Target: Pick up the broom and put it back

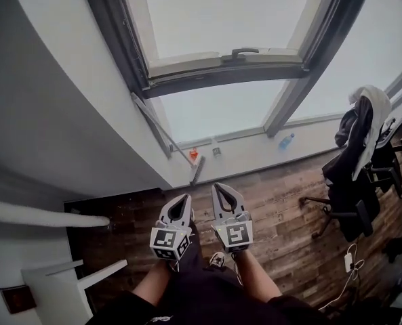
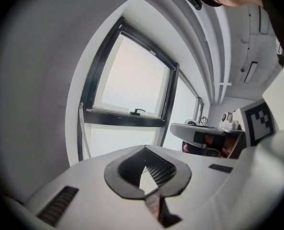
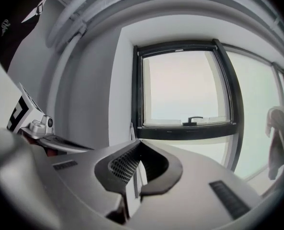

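Note:
The broom point(image 1: 165, 135) leans against the wall under the window, its pale handle slanting down to the head point(image 1: 196, 170) on the floor. In the left gripper view its handle point(image 2: 80, 131) stands left of the window; in the right gripper view the handle point(image 3: 131, 130) shows just past the jaws. My left gripper point(image 1: 185, 197) point(image 2: 144, 147) and right gripper point(image 1: 216, 185) point(image 3: 140, 142) are side by side in front of me, short of the broom and pointing toward it. Both are shut with nothing between the jaws.
A small orange item point(image 1: 194, 154) and a blue bottle point(image 1: 286, 139) sit at the wall's foot. An office chair point(image 1: 353, 175) draped with clothes stands at the right, with cables point(image 1: 350, 266) on the wood floor. A white table edge point(image 1: 65, 276) is at the lower left.

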### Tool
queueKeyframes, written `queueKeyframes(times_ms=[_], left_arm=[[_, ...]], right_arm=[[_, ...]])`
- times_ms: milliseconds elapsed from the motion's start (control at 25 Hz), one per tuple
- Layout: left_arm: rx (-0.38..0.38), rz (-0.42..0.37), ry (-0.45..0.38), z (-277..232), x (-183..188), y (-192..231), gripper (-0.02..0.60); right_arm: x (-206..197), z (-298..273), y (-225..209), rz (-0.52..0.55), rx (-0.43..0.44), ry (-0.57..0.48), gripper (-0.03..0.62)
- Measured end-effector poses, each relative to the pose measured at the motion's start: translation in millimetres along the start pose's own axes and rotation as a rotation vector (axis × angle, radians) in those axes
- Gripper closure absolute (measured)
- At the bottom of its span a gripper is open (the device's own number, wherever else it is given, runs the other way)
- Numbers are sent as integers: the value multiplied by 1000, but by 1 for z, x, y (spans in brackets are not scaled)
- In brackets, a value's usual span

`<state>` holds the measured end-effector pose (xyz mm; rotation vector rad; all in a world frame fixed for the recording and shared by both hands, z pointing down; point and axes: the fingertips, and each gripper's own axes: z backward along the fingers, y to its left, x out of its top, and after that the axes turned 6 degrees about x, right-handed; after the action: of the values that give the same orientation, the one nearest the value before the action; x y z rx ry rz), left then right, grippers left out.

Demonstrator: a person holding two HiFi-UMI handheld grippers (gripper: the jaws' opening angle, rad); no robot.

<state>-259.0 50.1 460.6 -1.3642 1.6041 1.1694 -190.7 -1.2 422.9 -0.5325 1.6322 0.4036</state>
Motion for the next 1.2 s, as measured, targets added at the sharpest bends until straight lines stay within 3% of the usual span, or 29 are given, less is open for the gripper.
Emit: queueKeyframes(times_ms=[320, 480, 720, 880, 1200], left_arm=[[53, 98, 60, -92, -56, 84, 581], [52, 105, 138, -100, -89, 108, 581], [24, 117, 179, -122, -103, 130, 581], [-7, 98, 225, -140, -112, 136, 581], [1, 98, 257, -177, -118, 149, 581]], right_arm=[[-69, -146, -14, 86, 105, 101, 572], [-125, -196, -11, 106, 138, 148, 572], [-203, -284, -18, 176, 194, 265, 568], [-231, -333, -9, 191, 258, 291, 457], [-260, -397, -1, 222, 348, 312, 457]])
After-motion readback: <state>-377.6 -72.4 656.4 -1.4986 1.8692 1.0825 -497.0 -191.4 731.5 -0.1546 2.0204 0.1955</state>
